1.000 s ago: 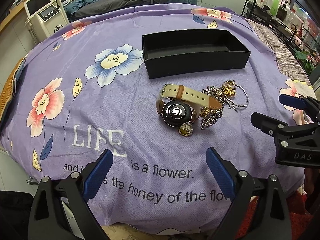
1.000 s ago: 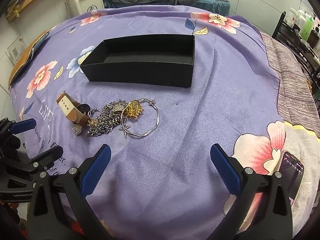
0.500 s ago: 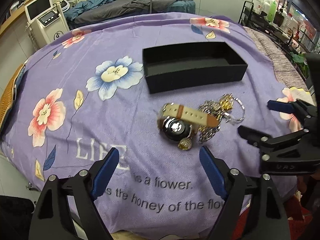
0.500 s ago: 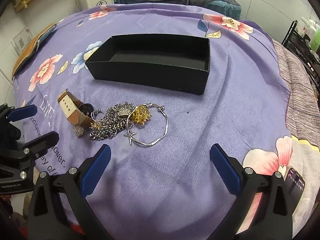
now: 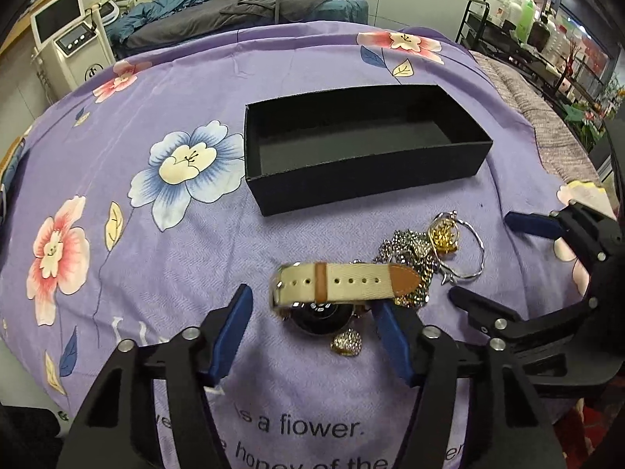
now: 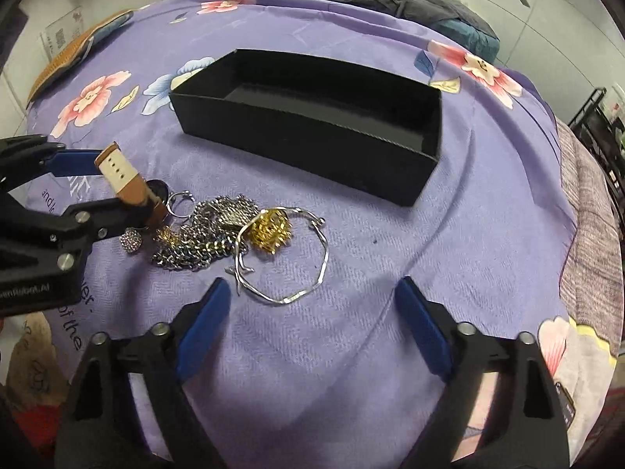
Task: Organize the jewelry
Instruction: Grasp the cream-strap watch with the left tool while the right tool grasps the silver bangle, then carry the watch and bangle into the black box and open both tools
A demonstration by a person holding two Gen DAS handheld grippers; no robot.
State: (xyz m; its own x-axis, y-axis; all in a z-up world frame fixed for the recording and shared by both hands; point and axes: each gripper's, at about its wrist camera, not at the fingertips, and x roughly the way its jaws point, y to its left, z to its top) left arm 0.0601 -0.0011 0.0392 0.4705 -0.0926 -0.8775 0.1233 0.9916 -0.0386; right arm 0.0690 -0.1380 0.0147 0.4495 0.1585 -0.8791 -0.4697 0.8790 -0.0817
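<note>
Left wrist view: black box [image 5: 363, 179], only dark lining inside.

Left gripper [image 5: 312, 326] and right gripper [image 6: 312, 316] both seemingly spread wide.

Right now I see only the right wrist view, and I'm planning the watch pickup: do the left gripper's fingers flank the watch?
Observer: Yes. The left gripper is open, with one finger on each side of the watch; contact is unclear.
Operator: Is the box floor bare?
Observer: The black box shows its whole floor, with nothing on it.
Operator: Anything else between those fingers?
Observer: A glittery heart pendant, just nearer than the watch case.
</note>
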